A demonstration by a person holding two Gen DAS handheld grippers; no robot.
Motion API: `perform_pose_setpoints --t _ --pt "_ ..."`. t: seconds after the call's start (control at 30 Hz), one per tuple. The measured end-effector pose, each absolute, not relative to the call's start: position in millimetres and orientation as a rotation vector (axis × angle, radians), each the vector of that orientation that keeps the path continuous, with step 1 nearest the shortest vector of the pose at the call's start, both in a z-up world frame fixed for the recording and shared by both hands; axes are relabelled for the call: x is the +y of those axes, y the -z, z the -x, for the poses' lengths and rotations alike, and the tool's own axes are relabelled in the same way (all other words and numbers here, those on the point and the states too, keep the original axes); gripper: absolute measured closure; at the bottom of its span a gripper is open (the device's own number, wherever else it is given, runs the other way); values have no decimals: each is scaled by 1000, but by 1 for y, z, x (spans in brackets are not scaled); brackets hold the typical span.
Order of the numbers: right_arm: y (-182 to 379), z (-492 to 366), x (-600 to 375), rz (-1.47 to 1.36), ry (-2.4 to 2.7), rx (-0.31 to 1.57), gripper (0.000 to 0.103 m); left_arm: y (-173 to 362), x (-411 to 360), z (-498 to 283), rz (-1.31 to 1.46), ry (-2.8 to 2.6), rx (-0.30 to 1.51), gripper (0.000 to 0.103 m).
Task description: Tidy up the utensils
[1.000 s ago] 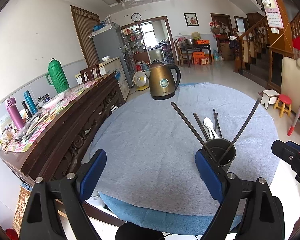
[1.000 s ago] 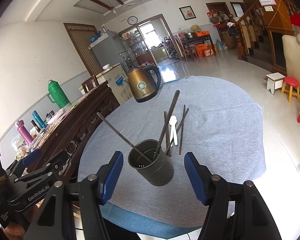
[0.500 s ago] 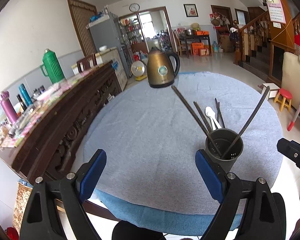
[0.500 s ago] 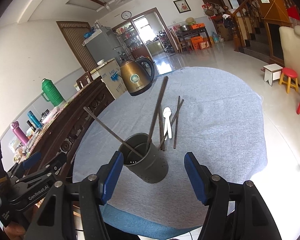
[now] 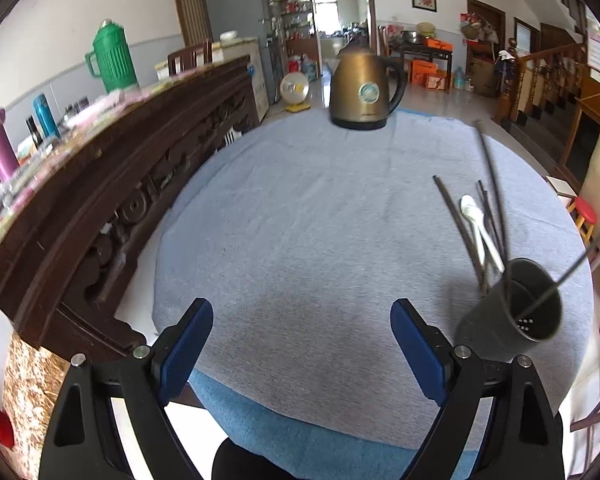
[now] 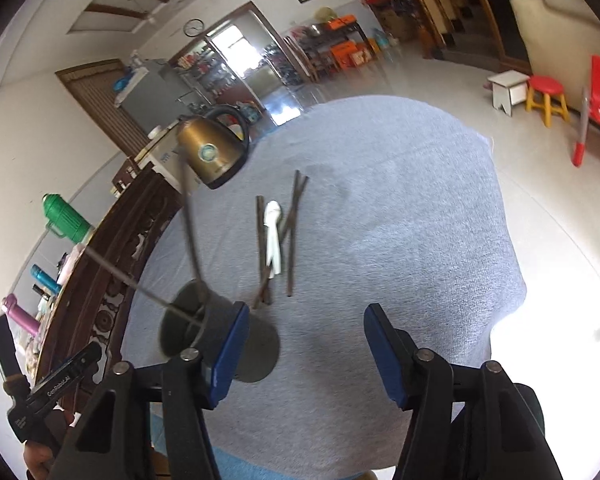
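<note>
A dark grey utensil holder (image 5: 512,312) stands on the grey tablecloth (image 5: 300,220), with two dark chopsticks leaning out of it. In the right wrist view the holder (image 6: 220,340) sits at the lower left, just beyond my right gripper's left finger. A white spoon (image 6: 271,236) and several dark chopsticks (image 6: 292,232) lie flat on the cloth behind the holder; the spoon also shows in the left wrist view (image 5: 476,216). My left gripper (image 5: 302,354) is open and empty, left of the holder. My right gripper (image 6: 302,354) is open and empty, right of the holder.
A bronze electric kettle (image 5: 364,88) stands at the far edge of the round table. A dark carved wooden sideboard (image 5: 100,184) with flasks runs along the left. Stools (image 6: 546,96) and stairs are off to the right.
Both grippers have swung: the holder has shifted right in the left wrist view and left in the right wrist view, out from between the right fingers. The right view has tilted.
</note>
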State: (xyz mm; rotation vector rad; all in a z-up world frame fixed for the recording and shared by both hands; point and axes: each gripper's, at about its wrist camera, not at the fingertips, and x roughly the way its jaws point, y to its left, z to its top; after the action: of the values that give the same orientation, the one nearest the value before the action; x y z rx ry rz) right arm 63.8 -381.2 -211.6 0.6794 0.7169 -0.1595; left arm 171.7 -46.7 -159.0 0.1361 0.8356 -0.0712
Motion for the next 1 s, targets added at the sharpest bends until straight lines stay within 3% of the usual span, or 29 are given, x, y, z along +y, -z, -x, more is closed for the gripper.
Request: perform_pose_setpoints --t 0.3,0.4,0.53,0.6,0.7,1.0 --pt "250 -107 -412 -784 141 777 52 203 -40 -205 -115 82 942 15" --pt "259 -134 -420 -804 110 795 54 214 -41 -217 -128 109 953 31" --pt "261 -181 -426 -744 96 811 57 226 -44 -243 -111 162 995 43" --pt "260 -209 -430 -703 83 812 57 231 -44 -261 -98 189 1012 54" --pt "260 -252 -437 -667 76 835 59 234 -48 -291 -80 225 1025 60" --pt "256 -362 -448 -652 26 886 61 219 -89 -364 -83 341 1045 61"
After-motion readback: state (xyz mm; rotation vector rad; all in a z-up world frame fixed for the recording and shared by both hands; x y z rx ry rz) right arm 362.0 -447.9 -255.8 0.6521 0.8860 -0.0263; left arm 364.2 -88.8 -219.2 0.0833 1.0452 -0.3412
